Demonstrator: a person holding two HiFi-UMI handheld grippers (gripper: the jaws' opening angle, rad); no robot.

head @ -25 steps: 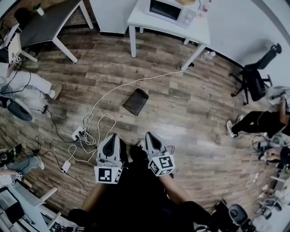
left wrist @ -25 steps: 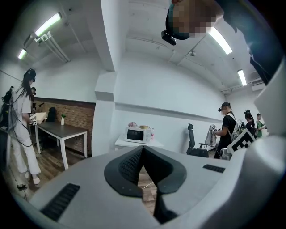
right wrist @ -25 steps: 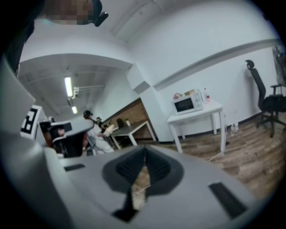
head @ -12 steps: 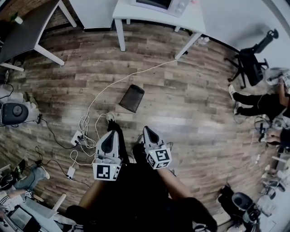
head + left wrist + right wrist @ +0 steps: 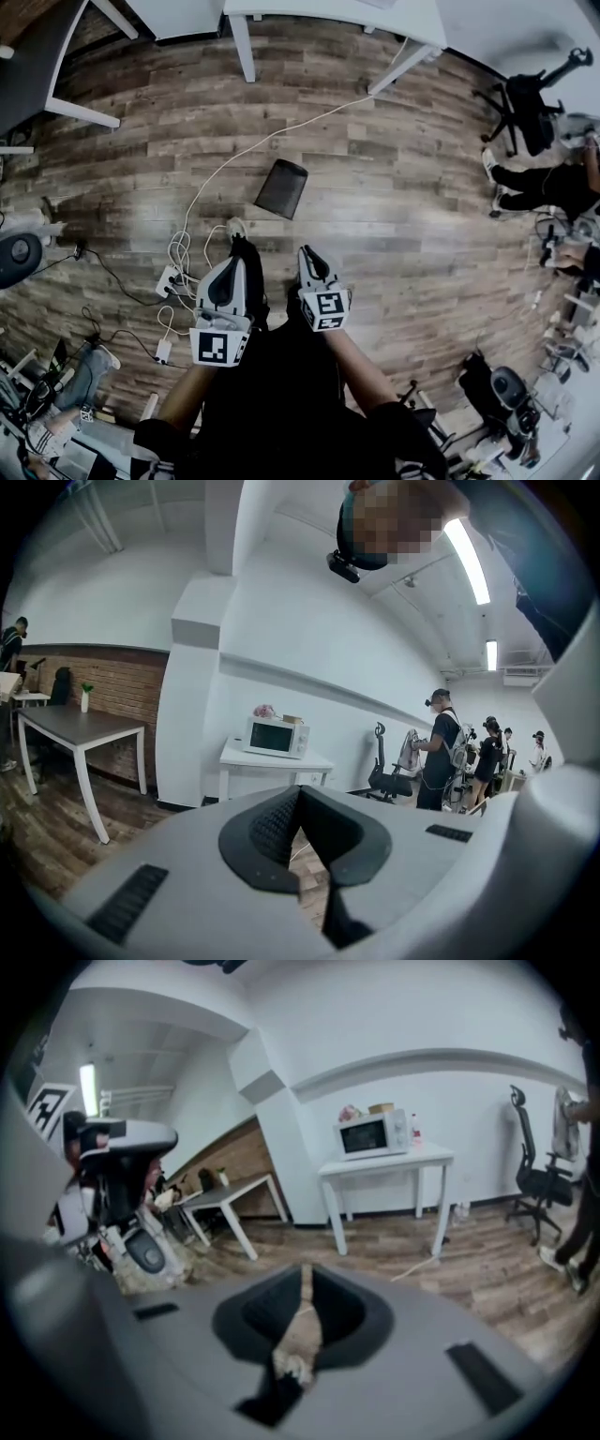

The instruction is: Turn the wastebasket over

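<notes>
1. Down at the lower middle of the head view, the left gripper [image 5: 231, 272] and the right gripper [image 5: 310, 258] sit side by side, noses pointing up-frame, with a narrow gap between them.
2. Room check: bare wood floor [image 5: 403, 225] lies wide open ahead and to the right. On the left it's tighter, with a power strip [image 5: 169, 279] and looped white cable [image 5: 202, 202] just beside the left gripper.
3. Left gripper: pads pressed together, nothing pinched, only a sliver of floor showing below the closed tips.
4. Right gripper: same story, jaws together and gripping nothing, with a thin strip of floor visible through the slit.
5. And the wastebasket [image 5: 282, 187]: dark, out on the floor ahead of both grippers, clear of both. The white cable runs past just beside its left edge.
6. Further out, white table legs [image 5: 242, 47] border the top, and an office chair [image 5: 525, 103] stands at the upper right.
</notes>
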